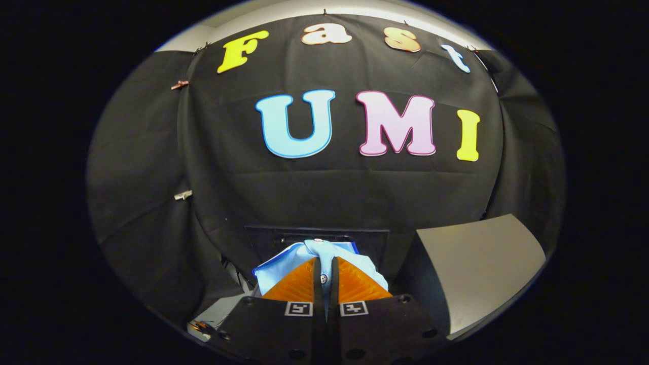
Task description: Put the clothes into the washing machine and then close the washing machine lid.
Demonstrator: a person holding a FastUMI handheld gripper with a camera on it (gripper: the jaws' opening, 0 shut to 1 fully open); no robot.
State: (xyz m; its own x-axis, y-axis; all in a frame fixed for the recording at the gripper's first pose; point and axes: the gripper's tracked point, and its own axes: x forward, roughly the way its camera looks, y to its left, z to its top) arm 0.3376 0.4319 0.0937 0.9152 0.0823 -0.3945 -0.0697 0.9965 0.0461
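Orange jaws nearly together, pinching light-blue shirt point(324, 253), raised grey washing machine lid point(476, 268) alongside.

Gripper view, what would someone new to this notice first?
First, the light blue garment bunched up and pinched between the two orange tongs, which are nearly closed on it, with a small button showing in the narrow gap. Next, the grey washing machine lid standing open just to the right of the tongs. Beyond the cloth sits the dark opening of the machine against the black booth wall.
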